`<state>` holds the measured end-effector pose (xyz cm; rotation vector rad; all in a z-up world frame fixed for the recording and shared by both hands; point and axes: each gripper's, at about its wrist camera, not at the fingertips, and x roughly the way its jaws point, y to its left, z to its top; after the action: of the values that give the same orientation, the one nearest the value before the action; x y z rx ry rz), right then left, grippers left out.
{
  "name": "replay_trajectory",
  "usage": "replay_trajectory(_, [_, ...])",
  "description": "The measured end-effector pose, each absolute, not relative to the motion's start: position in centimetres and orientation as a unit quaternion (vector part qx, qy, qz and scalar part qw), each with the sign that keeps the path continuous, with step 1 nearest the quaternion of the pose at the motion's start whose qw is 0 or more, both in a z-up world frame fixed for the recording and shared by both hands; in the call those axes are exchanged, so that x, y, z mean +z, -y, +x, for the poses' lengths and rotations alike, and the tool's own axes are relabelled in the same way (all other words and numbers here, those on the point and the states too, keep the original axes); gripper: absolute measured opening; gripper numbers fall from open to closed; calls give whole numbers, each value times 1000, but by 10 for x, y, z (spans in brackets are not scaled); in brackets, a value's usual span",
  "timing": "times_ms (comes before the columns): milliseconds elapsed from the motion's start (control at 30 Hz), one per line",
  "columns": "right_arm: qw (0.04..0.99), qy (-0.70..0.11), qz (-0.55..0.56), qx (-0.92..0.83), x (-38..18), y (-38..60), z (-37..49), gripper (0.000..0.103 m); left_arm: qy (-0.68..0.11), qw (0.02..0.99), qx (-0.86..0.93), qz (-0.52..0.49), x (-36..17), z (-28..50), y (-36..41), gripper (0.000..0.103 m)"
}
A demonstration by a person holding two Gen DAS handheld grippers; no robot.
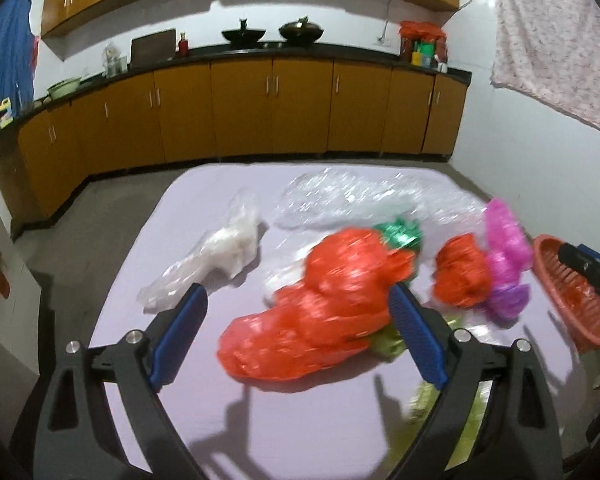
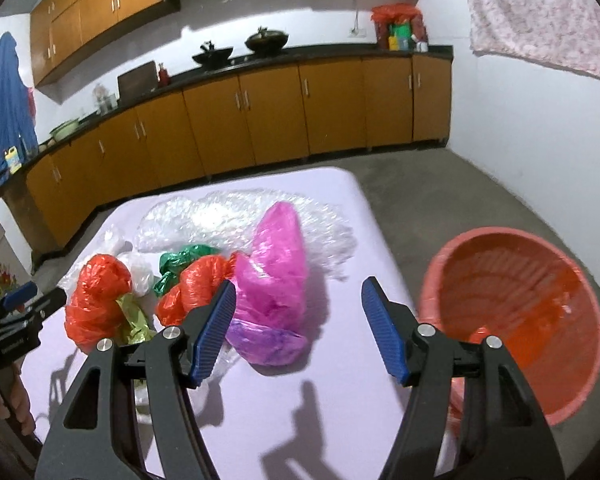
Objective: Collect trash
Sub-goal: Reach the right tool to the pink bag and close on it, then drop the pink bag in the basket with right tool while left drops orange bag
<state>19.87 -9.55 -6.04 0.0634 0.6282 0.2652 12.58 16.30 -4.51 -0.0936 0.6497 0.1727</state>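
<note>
Plastic trash lies heaped on a lilac table (image 1: 300,420). My left gripper (image 1: 297,288) hovers open over a big red bag (image 1: 320,320), its pads clear of it. Beyond lie a small red bag (image 1: 460,276), a pink bag (image 1: 504,248), a green bag (image 1: 400,234), a white bag (image 1: 220,252) and bubble wrap (image 1: 340,196). My right gripper (image 2: 300,282) stands open with nothing held. Its left pad is next to the pink bag (image 2: 276,264), which rests on a purple bag (image 2: 268,340). A red basket (image 2: 520,280) sits at the table's right edge.
A yellow-green wrapper (image 2: 134,320) pokes out under the big red bag (image 2: 96,296). The left gripper (image 2: 20,308) and a hand (image 2: 20,408) show at the left. Orange cabinets (image 1: 240,112) line the back wall across grey floor (image 2: 440,184). A floral cloth (image 1: 560,40) hangs at the right.
</note>
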Motion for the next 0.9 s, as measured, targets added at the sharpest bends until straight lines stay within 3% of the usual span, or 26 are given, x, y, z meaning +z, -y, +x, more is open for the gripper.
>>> replay_trajectory(700, [907,-384,40,167,-108,56,251,62,-377,924,9,-65,-100,163,-175,89])
replay_trajectory(900, [907,-380,37,176,-106,60,244,47,-387,919,-13,-72,-105,166,-170,63])
